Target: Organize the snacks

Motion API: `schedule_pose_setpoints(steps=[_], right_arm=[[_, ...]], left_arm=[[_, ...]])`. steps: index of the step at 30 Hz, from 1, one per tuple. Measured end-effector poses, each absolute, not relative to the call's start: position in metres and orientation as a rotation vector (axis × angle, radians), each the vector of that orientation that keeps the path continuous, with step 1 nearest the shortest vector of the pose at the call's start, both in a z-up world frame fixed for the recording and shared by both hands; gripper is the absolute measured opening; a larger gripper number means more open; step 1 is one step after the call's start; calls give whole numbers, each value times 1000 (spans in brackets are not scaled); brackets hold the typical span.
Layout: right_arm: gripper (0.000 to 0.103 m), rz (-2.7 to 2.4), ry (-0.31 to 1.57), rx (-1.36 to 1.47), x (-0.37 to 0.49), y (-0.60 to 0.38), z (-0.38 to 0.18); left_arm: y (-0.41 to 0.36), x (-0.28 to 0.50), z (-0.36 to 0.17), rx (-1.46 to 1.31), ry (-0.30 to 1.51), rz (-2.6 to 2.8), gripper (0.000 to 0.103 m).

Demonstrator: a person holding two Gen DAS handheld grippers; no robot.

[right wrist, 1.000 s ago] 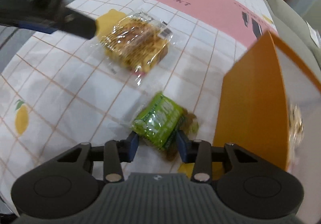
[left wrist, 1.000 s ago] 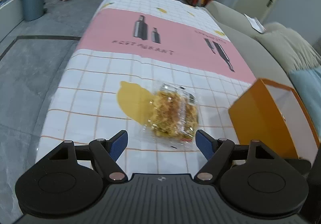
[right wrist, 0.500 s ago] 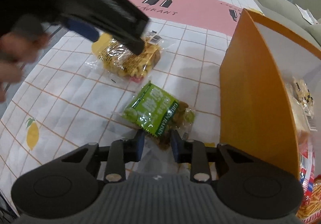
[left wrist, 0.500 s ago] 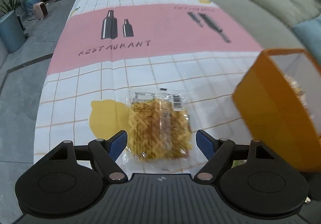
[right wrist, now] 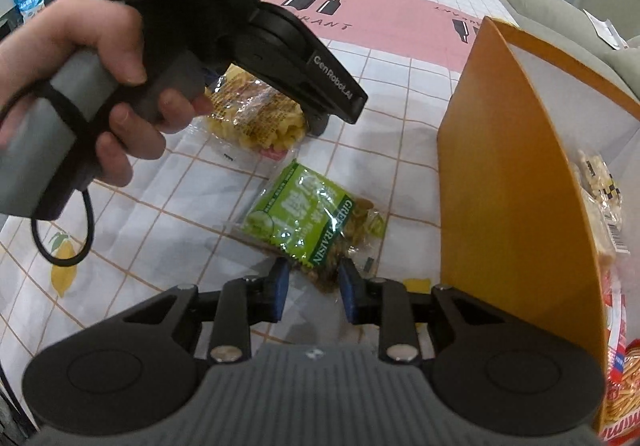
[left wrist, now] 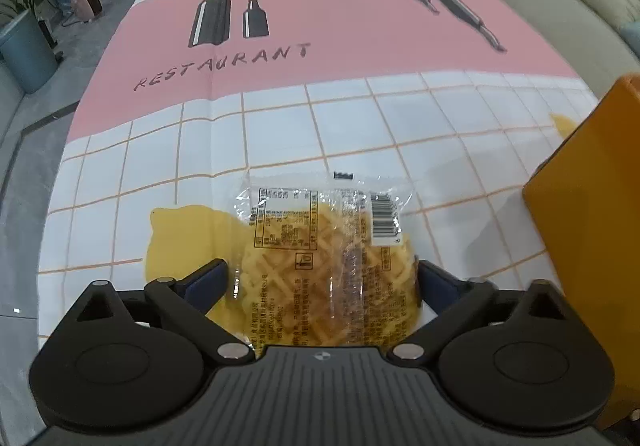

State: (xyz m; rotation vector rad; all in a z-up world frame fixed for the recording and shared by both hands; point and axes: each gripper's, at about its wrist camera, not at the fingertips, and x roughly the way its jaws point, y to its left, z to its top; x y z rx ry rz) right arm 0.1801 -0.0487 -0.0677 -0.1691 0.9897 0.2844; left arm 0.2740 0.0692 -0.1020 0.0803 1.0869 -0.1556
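Snacks still lie loose on the tablecloth (left wrist: pixel 340 114): 2 packets outside the orange box (right wrist: pixel 504 182), with several more already in it at the right edge of the right wrist view.

Left gripper (left wrist: pixel 322 278): a second ago the yellow noodle packet (left wrist: pixel 328 266) lay ahead of its fingertips, in the middle of the frame. Now the packet fills the lower middle of the left wrist view, with a blue pad on each side of it. The jaws have just been opening and stand spread wide, straddling the packet. The pads sit just beside its edges; I cannot tell whether they touch the wrapper, and they are not squeezing it. So this grasp looks lined up but not yet made; a closing move is probably next.

Right gripper (right wrist: pixel 312 288): a second ago its jaws stood wider around the near end of the green raisin bag (right wrist: pixel 316 222). They have just been closing and are now drawn in on the bag's near edge, at lower middle of the right wrist view. It appears pinched there, and the bag seems to rest on the cloth, just left of the box wall.

Judged from this, 1 packet seems secured and 1 is about to be, both near the box.
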Motion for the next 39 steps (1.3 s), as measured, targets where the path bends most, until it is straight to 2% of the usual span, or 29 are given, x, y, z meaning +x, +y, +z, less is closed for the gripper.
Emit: schedule_pose_setpoints(steps=[2,4,5,10,20,28,38,39], right_arm=[[23,286,982,-183,178,-48,-67],[11,279,971,-224,174,-43,-66],[8,277,962,-241,173,-39,-65],[2,304,898,-174,168,-33,-46],[0,355,820,-68,150,-43,-4],[0,371,739,33,133,-60,30],[0,457,806,105,125,-93,26],[5,479,829,110,124,-93,26]], left_arm=[[72,269,-99,69,1068,-146,95],[77,263,-97,49,1071,-172,93],[80,261,-96,41,1076,-177,93],[107,237,-75,-39,1022,-158,92],[161,176,-9,-315,841,-151,92],[140,139,58,-286,663,-203,92],[140,120,59,-258,690,-163,92],[143,117,56,-268,694,-156,92]])
